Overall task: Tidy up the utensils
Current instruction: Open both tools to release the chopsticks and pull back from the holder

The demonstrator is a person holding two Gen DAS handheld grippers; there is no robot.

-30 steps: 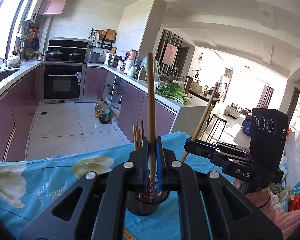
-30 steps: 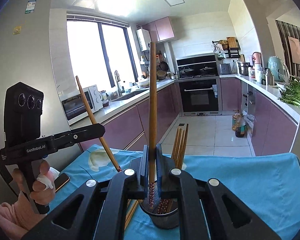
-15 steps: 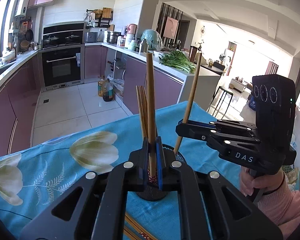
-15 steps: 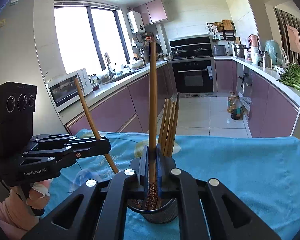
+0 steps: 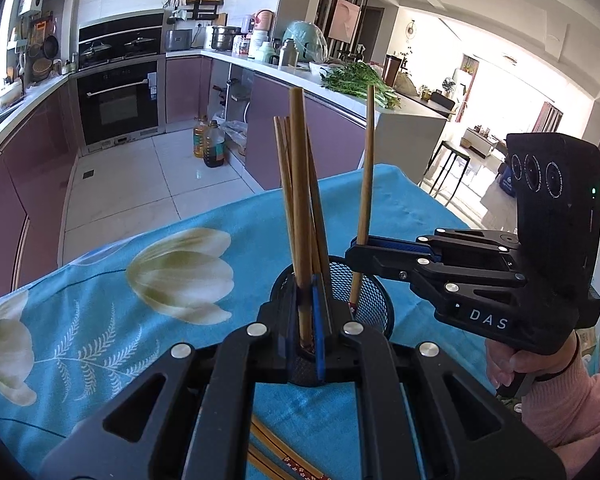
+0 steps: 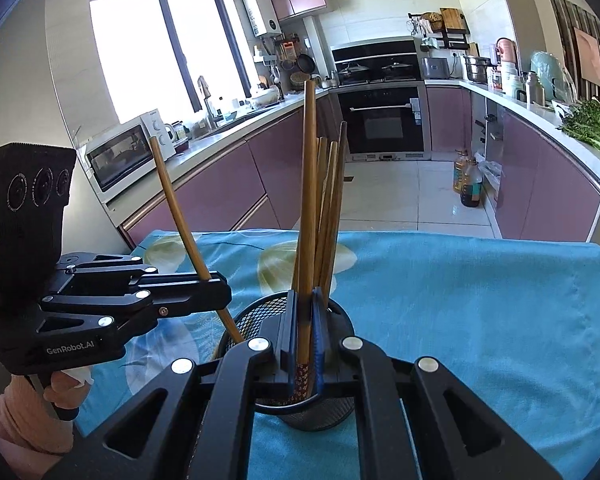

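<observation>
1. The black wire-mesh cylindrical holder [image 6: 320, 408] stands upright on my table, under a turquoise cloth printed with pale tulips [image 6: 480, 300]; in the left wrist view the same holder [image 5: 366, 300] sits just beyond my left tool.
2. A bunch of plain brown wooden chopsticks [image 6: 330, 208] already stands in the holder, leaning slightly toward the kitchen.
3. My left tool [image 5: 308, 312] is clamped tight on one long light-brown wooden chopstick [image 5: 300, 200], held nearly upright, its patterned lower end down inside the holder's mouth.
4. My right tool [image 6: 305, 344] is pinched shut on a second long wooden chopstick with a red flowered tip [image 6: 309, 220], also upright, its tip inside the holder.
5. Seen from the left, the right tool [image 5: 358, 246] carries its stick [image 5: 366, 168] slanting into the mesh; seen from the right, the left tool [image 6: 216, 284] holds its stick [image 6: 180, 216] tilted over the rim.
6. More loose chopsticks with red patterned ends [image 5: 284, 456] lie flat on the cloth near me.
7. Beyond the table lie purple kitchen cabinets [image 6: 220, 188] and a white tiled floor [image 5: 132, 184].
</observation>
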